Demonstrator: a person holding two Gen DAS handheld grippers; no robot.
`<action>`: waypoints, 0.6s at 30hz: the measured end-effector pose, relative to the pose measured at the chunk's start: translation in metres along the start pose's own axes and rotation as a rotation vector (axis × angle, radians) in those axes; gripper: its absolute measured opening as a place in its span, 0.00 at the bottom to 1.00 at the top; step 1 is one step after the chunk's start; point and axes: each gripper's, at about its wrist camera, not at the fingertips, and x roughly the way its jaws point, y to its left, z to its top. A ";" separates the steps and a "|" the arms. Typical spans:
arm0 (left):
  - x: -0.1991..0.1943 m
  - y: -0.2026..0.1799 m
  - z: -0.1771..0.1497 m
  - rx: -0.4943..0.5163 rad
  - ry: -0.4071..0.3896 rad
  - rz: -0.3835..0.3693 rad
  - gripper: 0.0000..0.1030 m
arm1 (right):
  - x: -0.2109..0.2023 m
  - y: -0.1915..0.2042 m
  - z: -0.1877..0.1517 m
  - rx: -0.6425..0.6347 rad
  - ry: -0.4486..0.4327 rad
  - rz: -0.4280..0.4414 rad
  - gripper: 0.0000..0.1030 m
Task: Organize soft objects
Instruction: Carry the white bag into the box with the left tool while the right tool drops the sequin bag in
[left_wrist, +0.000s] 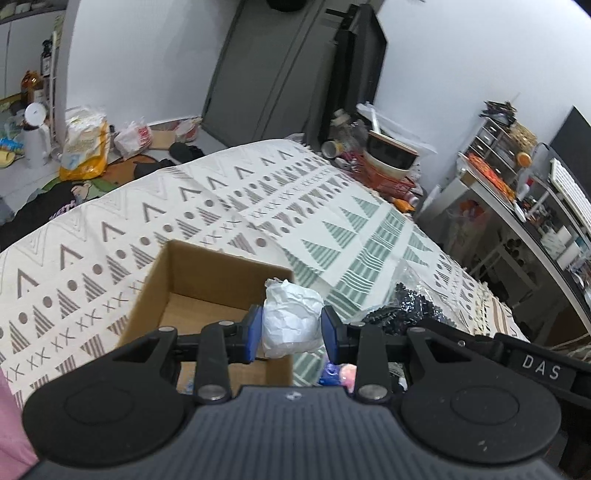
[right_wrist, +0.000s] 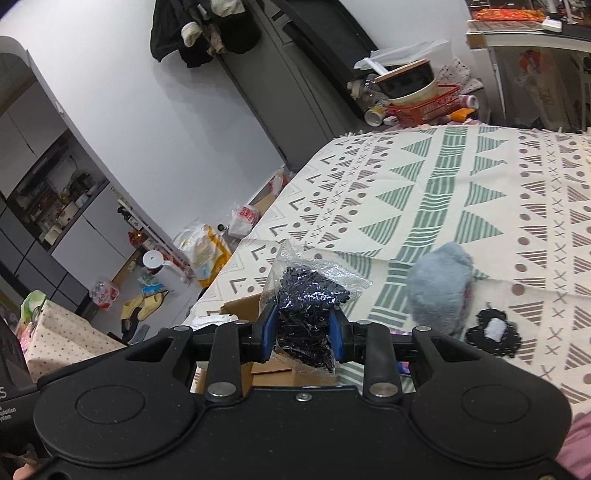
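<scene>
My left gripper (left_wrist: 291, 334) is shut on a crumpled white paper ball (left_wrist: 291, 321), held above the near right corner of an open cardboard box (left_wrist: 207, 273) on the patterned cloth. My right gripper (right_wrist: 302, 334) is shut on a clear plastic bag of small black pieces (right_wrist: 310, 295), raised over the box's edge (right_wrist: 243, 306). The same bag (left_wrist: 410, 306) shows to the right in the left wrist view. A grey-blue plush toy (right_wrist: 439, 288) lies on the cloth to the right, with a black and white fabric piece (right_wrist: 493, 330) beside it.
The patterned cloth (left_wrist: 258, 199) covers a table. A red basket holding a bowl (right_wrist: 413, 92) and cups stands at the far edge. Bags and a white jug (right_wrist: 162, 269) litter the floor on the left. Shelving (left_wrist: 532, 192) stands on the right.
</scene>
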 end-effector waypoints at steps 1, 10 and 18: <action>0.001 0.004 0.001 -0.009 0.001 0.002 0.32 | 0.003 0.003 0.000 -0.002 0.003 0.002 0.28; 0.014 0.040 0.010 -0.068 0.012 0.041 0.32 | 0.036 0.023 -0.007 -0.026 0.050 0.023 0.28; 0.034 0.066 0.012 -0.126 0.055 0.095 0.32 | 0.061 0.037 -0.014 -0.043 0.092 0.018 0.29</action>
